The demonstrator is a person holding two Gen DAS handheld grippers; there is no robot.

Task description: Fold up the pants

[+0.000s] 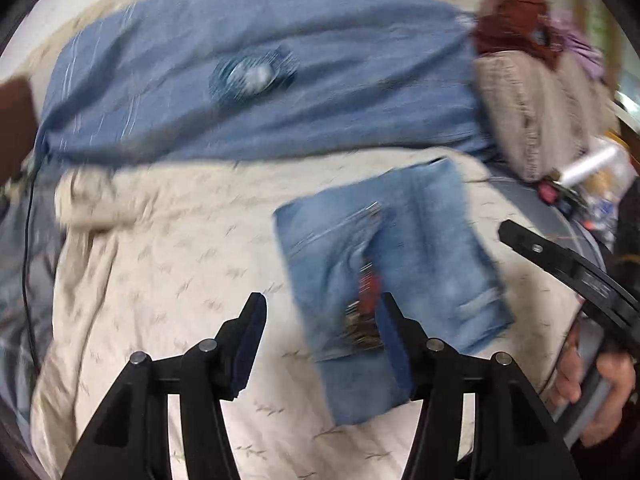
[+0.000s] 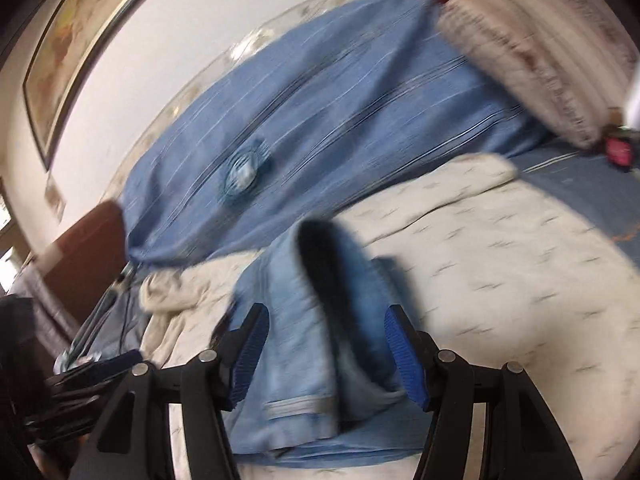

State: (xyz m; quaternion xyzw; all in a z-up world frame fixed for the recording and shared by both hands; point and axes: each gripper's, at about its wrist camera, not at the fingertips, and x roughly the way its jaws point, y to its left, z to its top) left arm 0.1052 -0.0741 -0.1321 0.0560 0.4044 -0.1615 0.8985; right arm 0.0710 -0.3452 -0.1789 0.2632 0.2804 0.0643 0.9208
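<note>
The left gripper (image 1: 322,314) hangs spread and empty above the cream bedspread (image 1: 168,264) — folded jeans (image 1: 416,248) lie flat just right of it, under its right finger. The right gripper (image 2: 326,326) is spread too — jeans (image 2: 288,344) lie loosely between its pads, unpinched.

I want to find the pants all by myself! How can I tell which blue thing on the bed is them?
Find the cream bedspread with small dark flecks that covers the bed. On it, nearer than the big blue striped pillow, lies a small folded rectangle of pale denim: the pants. They are lighter and faded, with seams and a red tag; the pillow is long, puffy and darker.
</note>
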